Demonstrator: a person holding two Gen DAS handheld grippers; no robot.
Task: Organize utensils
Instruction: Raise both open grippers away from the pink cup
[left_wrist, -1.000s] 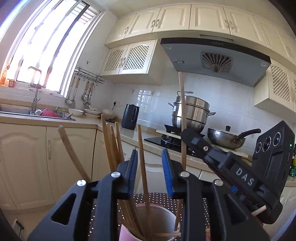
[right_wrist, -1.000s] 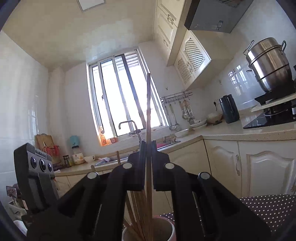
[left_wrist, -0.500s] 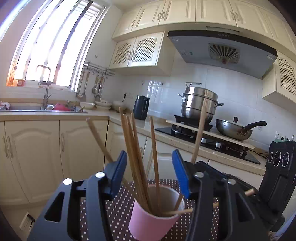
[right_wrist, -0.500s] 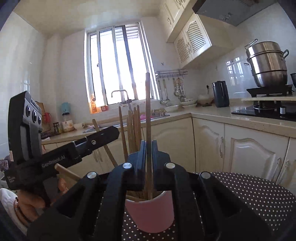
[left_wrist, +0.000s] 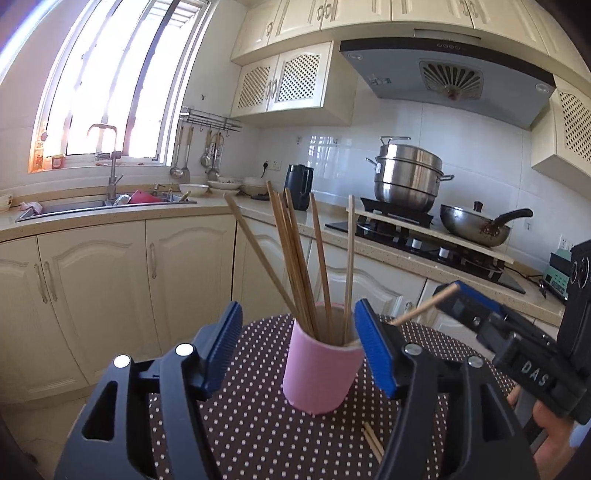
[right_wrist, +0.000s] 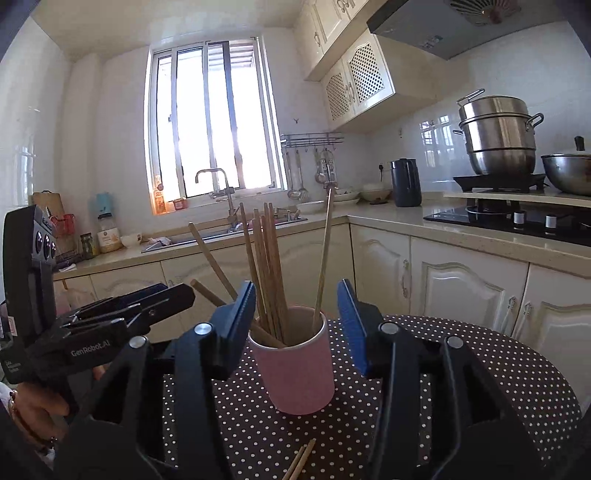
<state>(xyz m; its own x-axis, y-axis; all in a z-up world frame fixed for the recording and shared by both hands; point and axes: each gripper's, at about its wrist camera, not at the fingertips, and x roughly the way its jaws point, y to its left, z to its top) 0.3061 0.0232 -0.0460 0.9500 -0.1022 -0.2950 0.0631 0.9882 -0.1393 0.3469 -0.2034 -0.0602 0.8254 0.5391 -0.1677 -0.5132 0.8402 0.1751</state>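
Note:
A pink cup (left_wrist: 320, 373) (right_wrist: 298, 363) stands on a round table with a dark dotted cloth (left_wrist: 258, 435) (right_wrist: 480, 369). Several wooden chopsticks (left_wrist: 295, 266) (right_wrist: 267, 266) stand in it, one pale stick (right_wrist: 324, 254) leaning apart from the bunch. My left gripper (left_wrist: 299, 343) sits just short of the cup, its jaws opening, nothing pressed between the blue pads. My right gripper (right_wrist: 297, 325) faces the cup too, jaws opening, pads clear of the sticks. Each gripper shows in the other's view: the right one (left_wrist: 480, 314), the left one (right_wrist: 162, 299). Loose chopsticks (left_wrist: 373, 441) (right_wrist: 301, 461) lie on the cloth.
Cream cabinets and a counter run behind the table, with a sink (left_wrist: 107, 206), a dark kettle (left_wrist: 298, 186), a steel steamer pot (left_wrist: 406, 177) and a wok (left_wrist: 476, 225) on the stove. A person's hand (right_wrist: 33, 410) holds the left gripper.
Both grippers drew back from the cup and opened. The right one let go of the stick it held, which now stands in the cup. The whole cup has come into view.

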